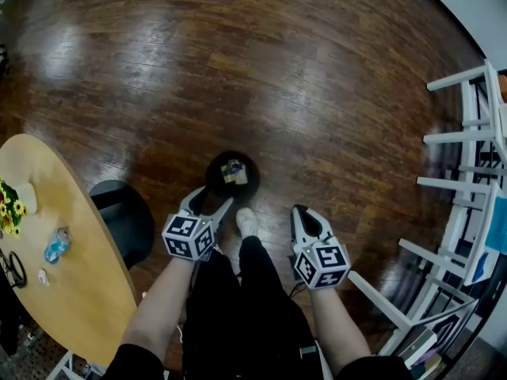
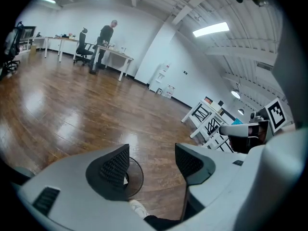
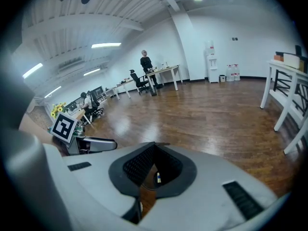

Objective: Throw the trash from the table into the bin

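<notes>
A round black bin (image 1: 247, 182) stands on the wooden floor just ahead of my feet, with some crumpled trash (image 1: 234, 171) inside it. My left gripper (image 1: 212, 199) hangs over the bin's near rim, open and empty. In the left gripper view the gripper (image 2: 151, 165) shows bare floor between its jaws, and the bin (image 2: 134, 179) sits just beyond the left jaw. My right gripper (image 1: 299, 210) is shut on nothing, to the right of the bin. A crushed blue can (image 1: 57, 245) lies on the oval wooden table (image 1: 87, 291) at the left.
On the table also lie yellow flowers (image 1: 9, 208), dark glasses (image 1: 12, 267) and a small white scrap (image 1: 43, 276). A black chair (image 1: 125, 220) stands between table and bin. White racks (image 1: 463, 180) line the right side. A person (image 2: 105, 35) stands at far desks.
</notes>
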`<state>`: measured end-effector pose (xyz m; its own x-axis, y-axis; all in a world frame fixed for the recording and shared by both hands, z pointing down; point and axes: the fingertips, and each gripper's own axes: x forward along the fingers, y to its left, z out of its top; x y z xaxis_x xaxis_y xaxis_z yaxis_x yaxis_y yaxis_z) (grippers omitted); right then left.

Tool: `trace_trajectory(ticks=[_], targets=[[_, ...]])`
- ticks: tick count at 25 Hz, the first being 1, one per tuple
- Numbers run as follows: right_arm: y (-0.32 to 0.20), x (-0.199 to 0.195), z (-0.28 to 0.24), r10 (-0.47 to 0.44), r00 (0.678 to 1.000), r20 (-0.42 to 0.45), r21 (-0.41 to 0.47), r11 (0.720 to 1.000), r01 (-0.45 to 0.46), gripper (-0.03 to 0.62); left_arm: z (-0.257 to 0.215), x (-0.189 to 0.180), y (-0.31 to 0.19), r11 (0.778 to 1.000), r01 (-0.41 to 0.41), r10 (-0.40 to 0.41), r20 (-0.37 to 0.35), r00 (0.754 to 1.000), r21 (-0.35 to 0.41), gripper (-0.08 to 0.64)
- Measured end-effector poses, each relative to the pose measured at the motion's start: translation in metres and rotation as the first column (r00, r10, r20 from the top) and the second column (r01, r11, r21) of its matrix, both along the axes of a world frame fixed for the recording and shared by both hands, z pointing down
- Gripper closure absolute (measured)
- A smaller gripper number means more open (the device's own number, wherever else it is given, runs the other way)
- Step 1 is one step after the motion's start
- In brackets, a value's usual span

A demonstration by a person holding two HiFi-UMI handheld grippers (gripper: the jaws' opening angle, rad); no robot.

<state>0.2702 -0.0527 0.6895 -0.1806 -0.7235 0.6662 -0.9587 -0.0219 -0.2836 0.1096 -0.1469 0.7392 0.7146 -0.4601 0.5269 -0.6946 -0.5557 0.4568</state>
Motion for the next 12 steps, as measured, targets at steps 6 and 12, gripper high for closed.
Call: trace_trajectory(ticks=[6, 12], targets=[[-0.019, -0.007, -0.039, -0.024, 1.0, -0.02, 0.075, 0.997, 0.026, 0.592, -0.055, -0.009, -0.014, 0.996, 0.049, -0.044, -0.069, 0.997, 0.077, 0.275], [-0.051, -0.01, -0.097, -0.06, 0.998, -0.036, 0.188, 0.98, 0.066, 0.592, -0.146, -0.016, -0.041, 0.967, 0.098, -0.069, -0.129, 0.989, 0.235, 0.306]])
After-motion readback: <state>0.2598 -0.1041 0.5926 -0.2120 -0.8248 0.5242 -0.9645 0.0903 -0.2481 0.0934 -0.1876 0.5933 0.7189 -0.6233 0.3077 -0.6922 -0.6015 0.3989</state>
